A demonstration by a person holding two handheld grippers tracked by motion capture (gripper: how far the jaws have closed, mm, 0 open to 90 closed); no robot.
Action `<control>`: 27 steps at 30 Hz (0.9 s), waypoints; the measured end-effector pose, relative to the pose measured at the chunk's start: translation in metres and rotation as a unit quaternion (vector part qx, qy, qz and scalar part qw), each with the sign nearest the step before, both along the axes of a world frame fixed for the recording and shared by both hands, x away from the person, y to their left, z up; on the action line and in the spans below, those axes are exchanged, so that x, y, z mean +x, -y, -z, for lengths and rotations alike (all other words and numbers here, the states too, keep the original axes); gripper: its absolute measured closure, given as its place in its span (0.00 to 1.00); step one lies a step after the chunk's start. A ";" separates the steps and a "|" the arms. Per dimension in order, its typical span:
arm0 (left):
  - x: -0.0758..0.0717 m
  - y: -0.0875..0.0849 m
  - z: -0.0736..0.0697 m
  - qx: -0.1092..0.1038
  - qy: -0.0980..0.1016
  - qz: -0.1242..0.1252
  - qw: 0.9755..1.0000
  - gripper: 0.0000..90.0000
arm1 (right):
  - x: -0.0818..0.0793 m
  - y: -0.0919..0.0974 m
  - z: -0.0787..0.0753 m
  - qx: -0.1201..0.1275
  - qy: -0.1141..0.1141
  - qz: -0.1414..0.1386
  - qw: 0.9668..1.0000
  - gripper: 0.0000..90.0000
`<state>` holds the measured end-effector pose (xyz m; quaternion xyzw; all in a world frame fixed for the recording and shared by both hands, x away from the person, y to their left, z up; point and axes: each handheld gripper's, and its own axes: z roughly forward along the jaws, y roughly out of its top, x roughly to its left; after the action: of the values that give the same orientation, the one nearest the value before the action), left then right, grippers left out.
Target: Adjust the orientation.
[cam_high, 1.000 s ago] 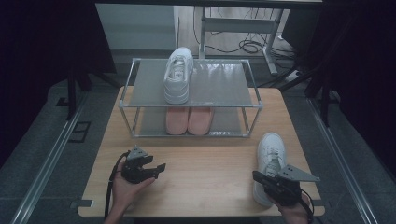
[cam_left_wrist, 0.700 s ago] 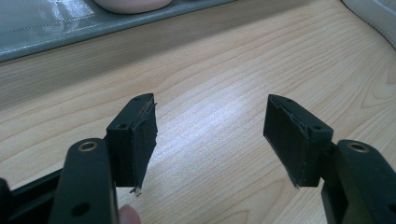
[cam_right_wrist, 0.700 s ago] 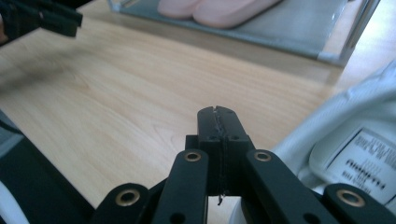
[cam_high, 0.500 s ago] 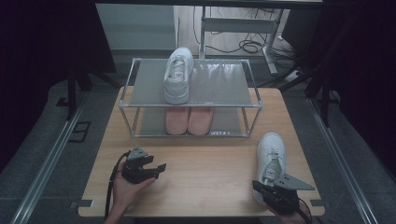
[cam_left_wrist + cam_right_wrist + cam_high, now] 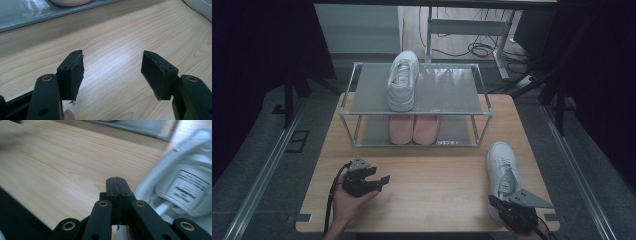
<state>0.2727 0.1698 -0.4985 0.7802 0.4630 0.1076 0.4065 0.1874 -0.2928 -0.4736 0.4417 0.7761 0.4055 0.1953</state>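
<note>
Pressed flat together, the fingers (image 5: 116, 188) of the right gripper (image 5: 512, 212) held nothing; they sat just beside the heel of the loose white sneaker (image 5: 504, 171), and whether they brushed its collar could not be told. That shoe lay on its sole at the near right of the wooden table (image 5: 432, 192), toe pointing toward the shoe rack (image 5: 415, 102). On the rack's top shelf its mate, another white sneaker (image 5: 402, 80), stood left of centre, leaving bare shelf to its right; a pair of pink slippers (image 5: 414, 128) filled the lower shelf.

Judging from that layout, the step in hand was picking up the loose sneaker to set it beside its mate. To do it well, the right gripper would first need to spread its jaws, then close on the firm heel collar rather than the soft tongue or laces, so the shoe would hang steadily.

Across the table, the left gripper (image 5: 113, 75) rested in the person's hand (image 5: 346, 200) with its jaws spread wide over bare wood, gripping nothing.
</note>
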 end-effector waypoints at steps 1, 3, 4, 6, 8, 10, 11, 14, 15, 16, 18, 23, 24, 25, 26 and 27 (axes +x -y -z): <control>0.000 0.000 0.000 0.000 0.000 -0.001 1.000 0.39 | -0.001 0.003 0.000 0.002 -0.001 0.003 1.000 1.00; 0.000 -0.001 0.000 0.000 0.000 -0.002 1.000 0.39 | -0.002 0.009 0.000 0.005 -0.001 0.010 1.000 1.00; 0.000 0.000 0.001 0.000 -0.001 -0.002 1.000 0.39 | -0.003 0.013 0.000 0.006 -0.002 0.014 1.000 1.00; 0.000 0.000 0.001 0.002 -0.001 -0.001 1.000 0.39 | -0.005 0.019 0.001 0.009 -0.003 0.021 1.000 1.00; 0.000 0.001 0.001 0.002 -0.001 0.000 1.000 0.39 | -0.006 0.025 0.001 0.013 -0.004 0.026 1.000 1.00; 0.000 0.001 0.001 0.002 -0.001 0.000 1.000 0.39 | -0.006 0.029 0.001 0.015 -0.004 0.030 0.999 1.00; 0.000 0.001 0.001 0.002 -0.001 0.000 1.000 0.39 | -0.006 0.031 0.001 0.014 -0.004 0.032 0.999 1.00; 0.001 0.000 0.001 0.001 -0.001 -0.002 1.000 0.39 | -0.005 0.036 0.001 0.016 -0.005 0.039 0.999 1.00; 0.001 -0.001 0.001 0.001 -0.001 -0.002 1.000 0.39 | -0.005 0.038 0.001 0.018 -0.006 0.039 0.999 1.00; 0.001 -0.001 0.001 0.001 -0.001 -0.002 1.000 0.39 | -0.005 0.040 0.001 0.019 -0.006 0.040 0.999 1.00; 0.001 -0.001 0.001 0.002 -0.002 -0.002 1.000 0.39 | -0.005 0.043 0.002 0.019 -0.005 0.045 0.999 1.00; 0.001 0.000 0.001 0.003 -0.002 -0.002 1.000 0.39 | -0.004 0.051 0.003 0.028 -0.005 0.050 0.998 1.00; 0.001 -0.001 0.001 0.003 -0.002 -0.002 1.000 0.39 | -0.004 0.052 0.003 0.029 -0.005 0.050 0.998 1.00; 0.001 -0.001 0.001 0.003 -0.002 -0.002 1.000 0.39 | -0.004 0.053 0.003 0.031 -0.004 0.051 0.998 1.00; 0.001 0.000 0.001 0.003 -0.002 -0.002 1.000 0.39 | -0.004 0.054 0.003 0.030 -0.006 0.051 0.998 1.00; 0.001 0.000 0.001 0.003 -0.002 -0.002 1.000 0.39 | -0.004 0.055 0.003 0.030 -0.005 0.052 0.998 1.00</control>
<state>0.2737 0.1702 -0.4997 0.7808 0.4650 0.1083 0.4031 0.1838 -0.3479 -0.4763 0.4892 0.7405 0.4159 0.1985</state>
